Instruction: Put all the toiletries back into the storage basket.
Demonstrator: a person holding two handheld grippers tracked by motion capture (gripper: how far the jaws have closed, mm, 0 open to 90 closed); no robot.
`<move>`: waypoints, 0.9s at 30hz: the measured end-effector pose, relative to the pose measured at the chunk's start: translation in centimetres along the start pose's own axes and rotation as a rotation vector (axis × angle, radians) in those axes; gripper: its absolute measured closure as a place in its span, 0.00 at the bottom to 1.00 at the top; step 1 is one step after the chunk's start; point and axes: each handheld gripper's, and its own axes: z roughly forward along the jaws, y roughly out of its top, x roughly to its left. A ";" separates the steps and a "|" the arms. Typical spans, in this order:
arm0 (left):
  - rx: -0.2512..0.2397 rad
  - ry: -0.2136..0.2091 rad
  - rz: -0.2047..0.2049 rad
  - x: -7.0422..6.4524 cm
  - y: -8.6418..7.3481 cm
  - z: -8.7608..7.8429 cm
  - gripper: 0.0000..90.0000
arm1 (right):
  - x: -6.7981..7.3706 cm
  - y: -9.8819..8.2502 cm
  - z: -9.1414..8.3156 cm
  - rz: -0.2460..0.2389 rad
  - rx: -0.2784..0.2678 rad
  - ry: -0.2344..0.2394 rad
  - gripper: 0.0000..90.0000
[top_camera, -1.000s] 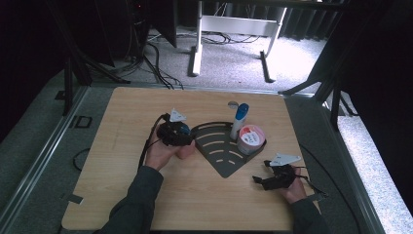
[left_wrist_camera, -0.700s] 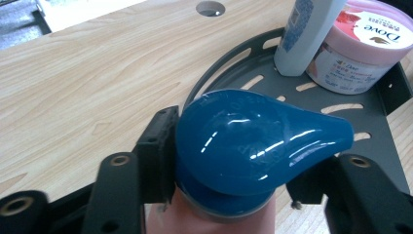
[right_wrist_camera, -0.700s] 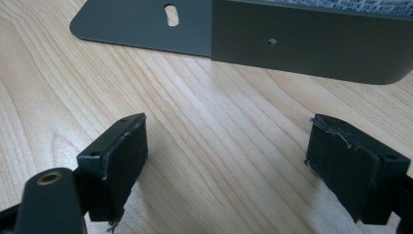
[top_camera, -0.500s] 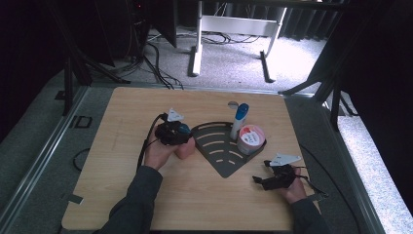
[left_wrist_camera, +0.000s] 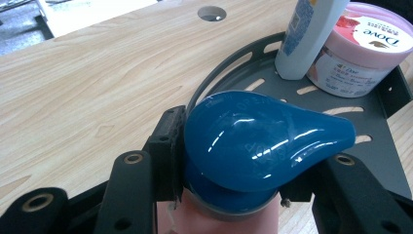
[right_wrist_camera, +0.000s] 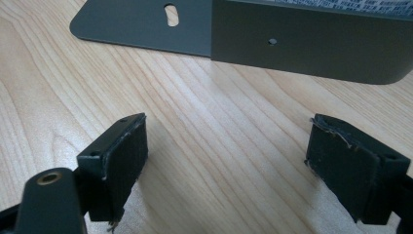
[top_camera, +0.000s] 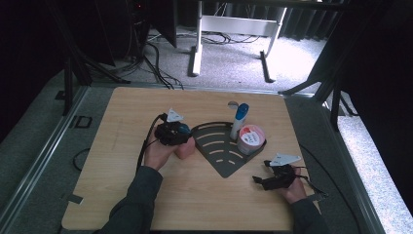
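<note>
A pink bottle (top_camera: 185, 149) with a glossy blue teardrop cap (left_wrist_camera: 263, 146) stands on the wooden table, just left of a dark fan-shaped slotted rack (top_camera: 221, 148). My left gripper (top_camera: 180, 134) comes down on it from above. Its jaws have just been closing and now press both sides of the blue cap, as the left gripper view (left_wrist_camera: 241, 165) shows. My right gripper (top_camera: 260, 171) rests low on the table near the rack's front right corner. It is open (right_wrist_camera: 229, 156), with bare wood between its pads, facing the rack's wall (right_wrist_camera: 311, 44).
On the rack's far end stand a white bottle with a blue cap (top_camera: 239, 121) and a pink-lidded Dove jar (top_camera: 251, 138), also in the left gripper view (left_wrist_camera: 365, 48). A round hole (left_wrist_camera: 212, 13) lies in the tabletop behind. Cables trail from both grippers.
The left gripper has settled a little closer onto the pink bottle's cap. Both hands otherwise stay where they were.
</note>
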 end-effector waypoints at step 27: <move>0.011 0.018 0.035 -0.6 0.9 -1.2 0.59 | 0.0 0.0 0.0 0.000 0.000 0.000 0.17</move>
